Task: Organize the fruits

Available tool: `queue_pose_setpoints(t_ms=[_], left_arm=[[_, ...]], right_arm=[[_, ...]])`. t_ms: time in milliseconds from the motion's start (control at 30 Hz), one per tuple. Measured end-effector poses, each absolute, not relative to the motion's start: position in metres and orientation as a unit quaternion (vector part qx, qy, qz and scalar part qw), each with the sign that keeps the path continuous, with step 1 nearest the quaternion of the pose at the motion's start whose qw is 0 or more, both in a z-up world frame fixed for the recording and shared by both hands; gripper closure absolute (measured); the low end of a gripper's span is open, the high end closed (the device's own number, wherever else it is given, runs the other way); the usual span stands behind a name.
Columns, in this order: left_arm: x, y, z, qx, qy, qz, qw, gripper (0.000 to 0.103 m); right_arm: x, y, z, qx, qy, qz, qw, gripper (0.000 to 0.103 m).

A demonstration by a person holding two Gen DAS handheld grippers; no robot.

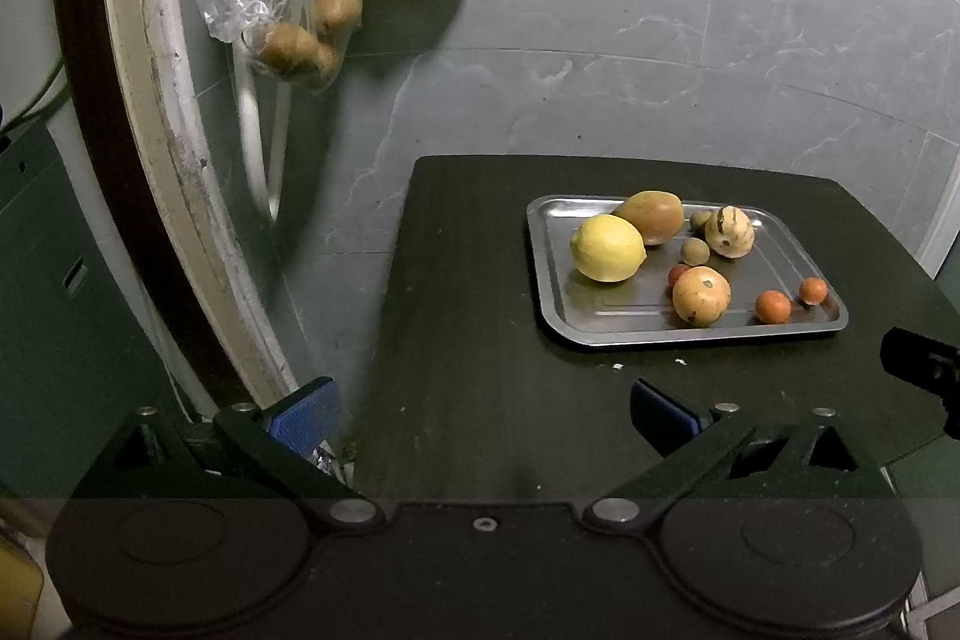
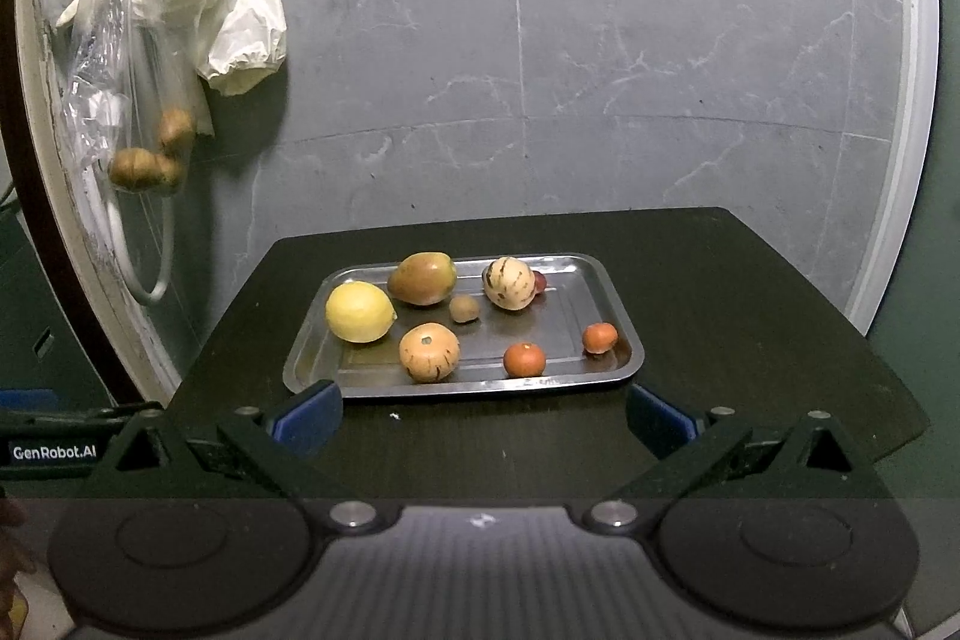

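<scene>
While hovering low over a dark wooden table (image 2: 720,292), left gripper (image 1: 483,415) and right gripper (image 2: 483,415) both spread wide, blue pads (image 2: 312,415) apart, pinching nothing. Sitting on that table, a shallow rectangular steel tray (image 2: 606,292), with every loose fruit inside it. Dead ahead of the right gripper, tray's near rim just beyond the fingertips; off to the right of the left gripper and farther out. Near the tray's left end, a yellow lemon (image 2: 359,311); just behind it, a reddish-green oval mango (image 2: 421,278). At the near edge, a pale orange round fruit with dark streaks (image 2: 429,352). Toward the back, a cream striped round fruit (image 2: 509,284), with something small and dark red tucked behind it, too hidden to name. Between those, a small brown kiwi-like fruit (image 2: 464,308); from the left wrist view, a second small brown one close by. On the right side, two small orange fruits (image 2: 524,359), near each other but apart. Hanging on the grey marbled wall (image 2: 660,40) at left, a clear plastic bag with brown fruits (image 2: 144,166), beside a cream cloth bundle (image 2: 240,34).
</scene>
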State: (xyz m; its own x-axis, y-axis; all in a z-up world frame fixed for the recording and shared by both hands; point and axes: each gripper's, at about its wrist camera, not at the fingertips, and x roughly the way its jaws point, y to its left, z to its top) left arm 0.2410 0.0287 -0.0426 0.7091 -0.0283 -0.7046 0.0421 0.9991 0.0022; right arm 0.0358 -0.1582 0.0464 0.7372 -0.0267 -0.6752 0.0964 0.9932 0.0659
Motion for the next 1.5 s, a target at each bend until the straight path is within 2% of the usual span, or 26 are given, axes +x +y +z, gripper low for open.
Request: queue_pose_setpoints(t_ms=[1500], left_arm=[[0.2482, 0.0255, -0.0426, 0.018, 0.382, -0.031, 0.923, 0.001]], right_arm=[[0.0382, -0.1647, 0.0426, 0.052, 0.365, -0.035, 0.929, 0.0]])
